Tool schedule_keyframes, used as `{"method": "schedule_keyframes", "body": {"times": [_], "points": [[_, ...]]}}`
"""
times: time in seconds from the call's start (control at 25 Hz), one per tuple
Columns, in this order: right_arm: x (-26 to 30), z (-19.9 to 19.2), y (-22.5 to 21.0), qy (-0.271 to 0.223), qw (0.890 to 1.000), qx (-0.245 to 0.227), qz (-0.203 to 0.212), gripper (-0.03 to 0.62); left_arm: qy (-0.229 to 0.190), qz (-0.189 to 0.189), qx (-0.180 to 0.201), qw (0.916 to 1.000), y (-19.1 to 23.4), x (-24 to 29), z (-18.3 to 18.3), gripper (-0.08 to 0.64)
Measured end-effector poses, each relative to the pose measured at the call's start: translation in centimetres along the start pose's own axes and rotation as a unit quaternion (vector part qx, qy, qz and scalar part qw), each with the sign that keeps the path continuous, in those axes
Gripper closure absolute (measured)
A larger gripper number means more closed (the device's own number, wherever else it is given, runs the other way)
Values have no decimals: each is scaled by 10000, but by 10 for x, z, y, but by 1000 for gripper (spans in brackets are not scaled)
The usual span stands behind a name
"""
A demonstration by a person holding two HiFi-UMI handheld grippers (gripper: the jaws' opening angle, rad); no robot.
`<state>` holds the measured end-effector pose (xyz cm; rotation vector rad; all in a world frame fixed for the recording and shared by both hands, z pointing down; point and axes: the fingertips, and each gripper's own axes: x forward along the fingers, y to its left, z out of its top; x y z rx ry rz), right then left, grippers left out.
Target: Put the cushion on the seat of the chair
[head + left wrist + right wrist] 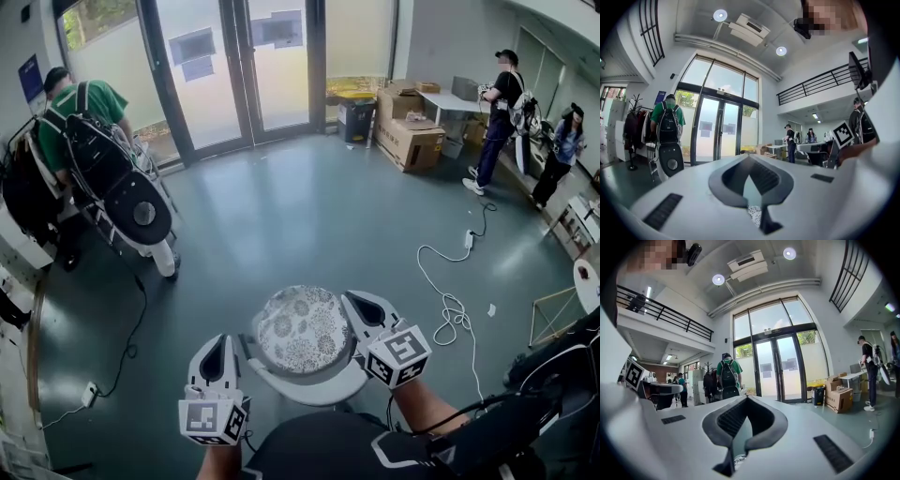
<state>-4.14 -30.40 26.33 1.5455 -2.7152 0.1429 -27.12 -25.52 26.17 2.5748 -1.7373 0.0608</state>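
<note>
A round cushion [302, 328] with a grey floral print hangs level just over the white chair [314, 392] right in front of me. My left gripper [217, 343] is at the cushion's left edge and my right gripper [354, 302] at its right edge. Both point forward with jaws closed. In the left gripper view a strip of the printed cushion fabric [753, 214] shows pinched low between the closed jaws of the left gripper [749, 158]. The right gripper view shows the same cushion fabric [738, 460] caught in the right gripper [746, 399].
A person in a green shirt [80, 112] stands at the left beside a white and black machine [141, 214]. Cardboard boxes [410, 141] and two people [497, 112] are at the far right. A white cable [450, 305] lies on the floor. Glass doors [234, 66] are ahead.
</note>
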Motion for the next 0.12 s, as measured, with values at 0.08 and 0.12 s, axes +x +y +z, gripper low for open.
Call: {"method": "schedule_keyframes", "body": {"times": [0.08, 0.12], "points": [[-1, 1, 3, -18, 10000, -42, 7, 583, -19, -9, -8, 10000, 1, -2, -1, 551], [-2, 1, 4, -26, 10000, -64, 12, 583, -26, -12, -10, 10000, 1, -3, -2, 551]]}}
